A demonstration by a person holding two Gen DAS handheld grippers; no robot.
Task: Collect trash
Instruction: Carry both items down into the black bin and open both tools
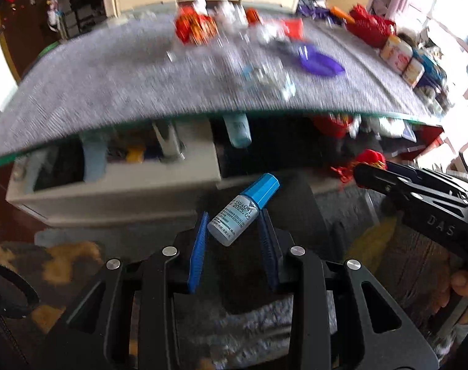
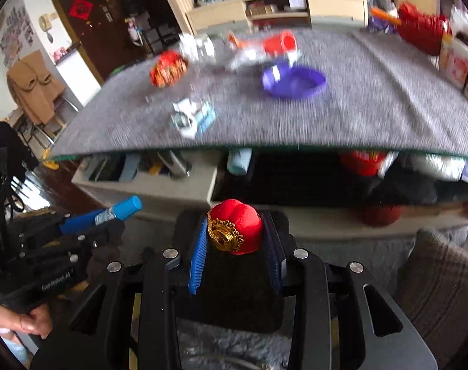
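My left gripper [image 1: 234,219] is shut on a small light-blue dropper bottle [image 1: 234,215] with a blue cap, tilted up to the right between the blue pads. It hangs in front of the table's near edge. My right gripper [image 2: 235,225] is shut on a red lantern ornament [image 2: 237,225] with a gold filigree cap. Each gripper shows in the other's view: the right gripper [image 1: 366,169] at the right with the red ornament [image 1: 369,157], the left gripper [image 2: 89,219] at the left with the bottle [image 2: 116,211]. More trash lies on the grey table [image 2: 357,117]: crumpled wrappers [image 2: 192,117], red packets [image 2: 167,67].
A purple bowl [image 2: 294,81] sits mid-table, a red bag [image 2: 419,30] and boxes [image 2: 459,61] along the right side. Under the tabletop a shelf [image 2: 147,182] holds cups and bottles. A brown cushion [image 2: 440,277] lies low right. A hand [image 2: 27,320] grips the left handle.
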